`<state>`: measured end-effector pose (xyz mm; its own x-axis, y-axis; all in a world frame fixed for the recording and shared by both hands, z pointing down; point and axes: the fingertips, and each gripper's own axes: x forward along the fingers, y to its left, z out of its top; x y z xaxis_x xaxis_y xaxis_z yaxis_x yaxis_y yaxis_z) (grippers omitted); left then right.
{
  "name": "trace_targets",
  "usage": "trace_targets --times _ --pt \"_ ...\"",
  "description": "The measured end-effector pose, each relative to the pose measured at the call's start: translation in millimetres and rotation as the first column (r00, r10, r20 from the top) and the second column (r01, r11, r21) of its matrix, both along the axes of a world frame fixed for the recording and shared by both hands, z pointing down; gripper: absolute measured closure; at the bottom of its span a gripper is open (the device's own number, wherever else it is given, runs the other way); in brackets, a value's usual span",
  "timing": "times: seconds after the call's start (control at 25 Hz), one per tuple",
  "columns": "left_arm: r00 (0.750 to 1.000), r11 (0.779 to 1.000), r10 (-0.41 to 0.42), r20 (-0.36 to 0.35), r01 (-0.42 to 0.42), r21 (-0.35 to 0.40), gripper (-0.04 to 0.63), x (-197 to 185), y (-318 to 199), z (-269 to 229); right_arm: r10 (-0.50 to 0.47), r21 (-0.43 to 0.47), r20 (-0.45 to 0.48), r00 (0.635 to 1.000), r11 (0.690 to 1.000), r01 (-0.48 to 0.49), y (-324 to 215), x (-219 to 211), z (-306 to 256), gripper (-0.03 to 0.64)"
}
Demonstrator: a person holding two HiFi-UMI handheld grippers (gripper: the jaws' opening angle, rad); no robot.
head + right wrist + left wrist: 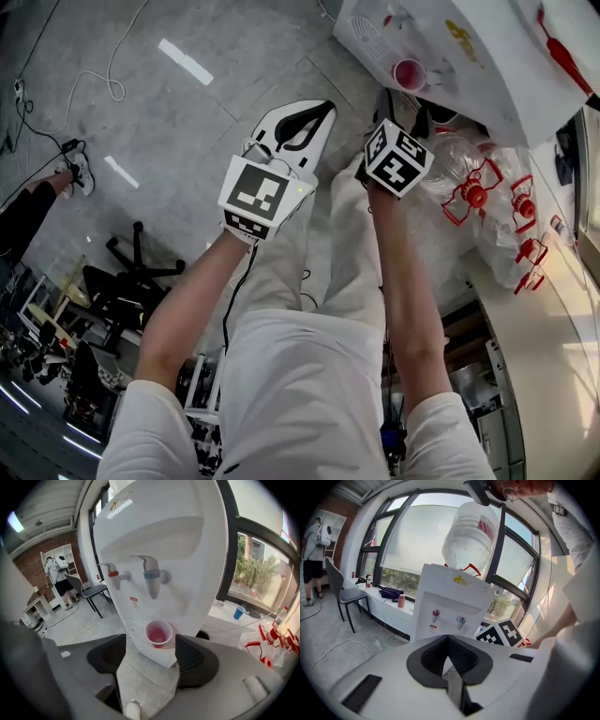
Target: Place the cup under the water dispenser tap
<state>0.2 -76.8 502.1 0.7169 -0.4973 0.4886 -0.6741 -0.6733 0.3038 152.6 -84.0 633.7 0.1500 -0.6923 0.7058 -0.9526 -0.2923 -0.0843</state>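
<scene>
A pink cup (158, 633) stands upright on the drip tray (136, 631) of the white water dispenser (187, 550), right below the blue tap (151, 576); the red tap (115, 576) is to its left. My right gripper (150, 649) is open, short of the cup, with nothing between its pads. From the head camera the cup (410, 73) shows just beyond the right gripper's marker cube (398, 157). My left gripper (447, 639) is shut and empty, held left of the right one and facing the dispenser (450, 606).
A large water bottle (471, 531) sits on top of the dispenser. Empty bottles with red handles (478, 192) are piled to the right. A blue cup (239, 611) stands on the window ledge. A grey chair (344, 595) and a person (314, 559) are at left; a cable (94, 84) lies on the floor.
</scene>
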Motion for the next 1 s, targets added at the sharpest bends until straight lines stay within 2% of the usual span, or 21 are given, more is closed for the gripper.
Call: trace_targets --times 0.2,0.4,0.52,0.68,1.0 --pt "1.0 1.0 0.0 -0.006 0.0 0.001 0.589 2.1 8.1 -18.4 -0.019 0.013 -0.002 1.0 1.0 0.019 13.9 4.9 -30.6 0.374" --pt "1.0 1.0 -0.019 -0.006 0.019 0.007 0.589 -1.6 12.5 -41.5 -0.072 0.042 0.008 0.997 0.997 0.072 31.1 12.4 -65.5 0.515" --pt "0.999 0.999 -0.032 0.001 0.032 0.002 0.589 -5.7 12.2 -53.3 -0.095 0.064 0.007 0.995 0.993 0.095 35.7 19.8 -89.0 0.566" --pt "0.999 0.999 -0.05 -0.004 0.05 -0.005 0.589 -8.9 14.0 -74.0 -0.112 0.096 0.021 0.993 0.989 0.109 42.4 28.2 -123.4 0.604" --pt "0.995 0.996 -0.093 -0.029 0.093 -0.017 0.589 -17.3 13.2 -115.4 -0.154 0.173 0.064 0.986 0.975 0.141 46.9 27.5 -194.9 0.606"
